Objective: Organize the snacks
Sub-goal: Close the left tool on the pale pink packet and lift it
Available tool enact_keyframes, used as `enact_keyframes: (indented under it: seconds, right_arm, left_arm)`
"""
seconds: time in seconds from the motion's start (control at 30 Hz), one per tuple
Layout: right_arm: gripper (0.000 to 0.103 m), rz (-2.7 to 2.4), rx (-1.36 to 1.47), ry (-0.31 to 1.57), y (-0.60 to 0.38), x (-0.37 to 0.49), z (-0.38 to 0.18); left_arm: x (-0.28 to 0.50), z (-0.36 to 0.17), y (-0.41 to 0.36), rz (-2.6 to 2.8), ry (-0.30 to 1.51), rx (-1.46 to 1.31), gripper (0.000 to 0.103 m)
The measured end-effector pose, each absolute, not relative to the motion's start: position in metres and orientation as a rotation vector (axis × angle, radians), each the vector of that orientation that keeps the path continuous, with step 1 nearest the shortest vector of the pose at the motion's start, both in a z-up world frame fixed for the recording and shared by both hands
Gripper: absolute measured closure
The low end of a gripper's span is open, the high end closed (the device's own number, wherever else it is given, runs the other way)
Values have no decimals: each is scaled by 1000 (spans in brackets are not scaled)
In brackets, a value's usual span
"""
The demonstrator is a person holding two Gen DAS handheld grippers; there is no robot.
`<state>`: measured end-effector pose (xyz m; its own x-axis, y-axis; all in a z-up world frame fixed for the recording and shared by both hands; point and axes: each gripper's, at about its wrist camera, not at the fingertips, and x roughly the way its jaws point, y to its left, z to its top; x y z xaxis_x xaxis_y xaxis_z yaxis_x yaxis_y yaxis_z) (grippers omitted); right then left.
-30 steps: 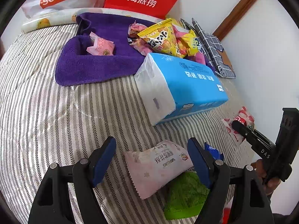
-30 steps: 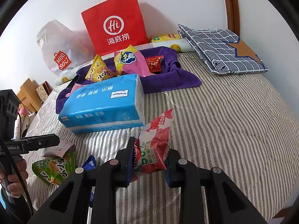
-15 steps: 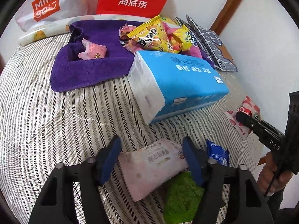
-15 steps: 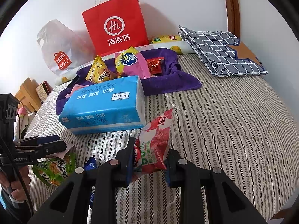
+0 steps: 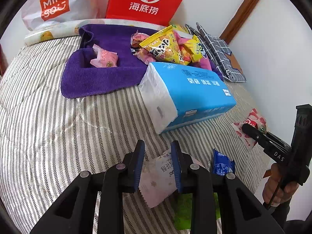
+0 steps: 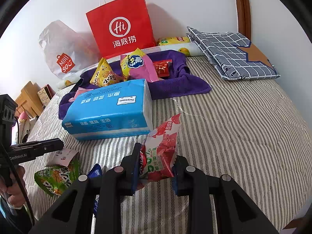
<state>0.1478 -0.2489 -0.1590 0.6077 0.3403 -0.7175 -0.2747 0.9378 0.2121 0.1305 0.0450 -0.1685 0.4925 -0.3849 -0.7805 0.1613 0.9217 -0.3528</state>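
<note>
Left wrist view: the left gripper (image 5: 157, 162) is seen closed down onto a pale pink snack packet (image 5: 158, 177); its jaws have just been closing, and the packet is now pinched between the blue pads (image 5: 139, 163), crumpled slightly, with its serrated lower edge hanging below the fingers. The packet's long axis is judged to run roughly across the jaws, tilted. A green snack bag (image 5: 185, 210) is partly hidden under the fingers, a small blue packet (image 5: 222, 164) lies just beside on the right. The striped bedcover (image 5: 58, 136) is under everything. Beyond, up-frame, the blue tissue pack (image 5: 195, 91) stands between the fingers and the purple towel (image 5: 101, 78), where other snacks are already gathered. Right wrist view: the right gripper (image 6: 156, 165) is shown clamped on a red strawberry packet (image 6: 163, 148), held upright, long axis pointing up and away from the fingers. The towel pile lies ahead, behind the tissue pack, so a lift up and over is judged necessary for both hands; neither hand is clearly nearer, the left lining up more with the towel's open side. The left gripper is visible at the left edge, over the green bag.
</note>
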Motion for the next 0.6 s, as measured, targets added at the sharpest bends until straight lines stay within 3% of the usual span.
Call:
enact_keyframes:
  seconds: [0.17, 0.6]
  right_arm:
    - [78, 354, 84, 844, -249, 147, -158]
    - [78, 363, 84, 832, -248, 142, -155]
  left_arm:
    - [128, -171, 44, -344, 1012, -249, 54]
    - [113, -177, 58, -407, 1009, -308, 34]
